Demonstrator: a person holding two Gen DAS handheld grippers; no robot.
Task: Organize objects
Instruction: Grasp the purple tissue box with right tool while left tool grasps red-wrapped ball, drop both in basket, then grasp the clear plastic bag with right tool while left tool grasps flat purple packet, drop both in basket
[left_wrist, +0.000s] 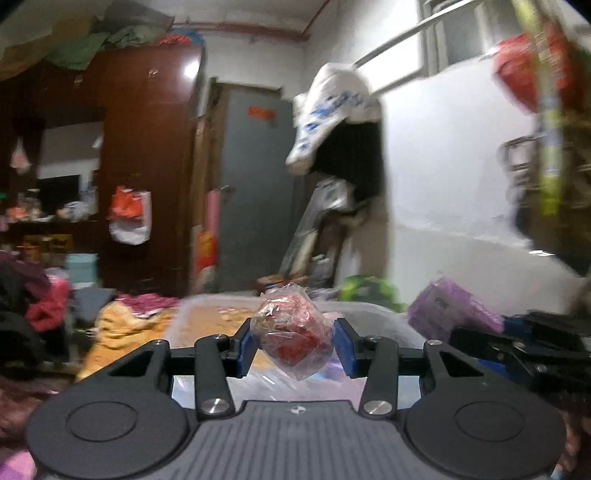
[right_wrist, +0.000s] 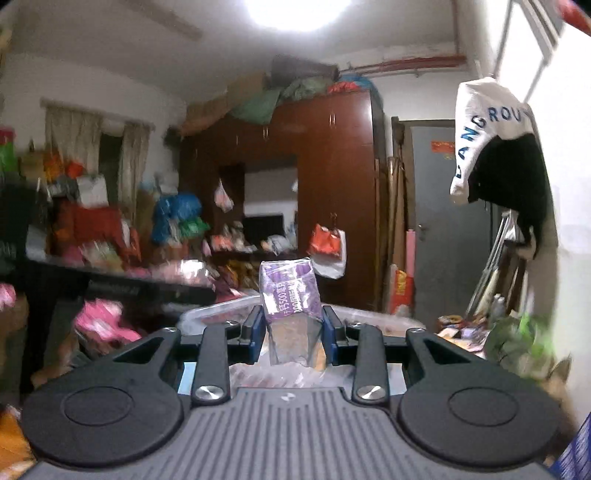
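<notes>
My left gripper (left_wrist: 294, 341) is shut on a clear plastic bag of red sweets (left_wrist: 293, 332), held up above a clear plastic storage bin (left_wrist: 207, 314). My right gripper (right_wrist: 291, 332) is shut on a purple printed packet (right_wrist: 290, 291) in clear wrap, held above the same bin (right_wrist: 221, 312). In the left wrist view the right gripper (left_wrist: 524, 350) and its purple packet (left_wrist: 454, 310) show at the right, beside the left one.
A dark wood wardrobe (right_wrist: 332, 177) and a grey door (right_wrist: 439, 229) stand behind. Piles of clothes and bags (right_wrist: 110, 236) crowd the left side. A white garment (right_wrist: 491, 129) hangs at the right by the white wall. Yellow cloth (left_wrist: 122, 332) lies left of the bin.
</notes>
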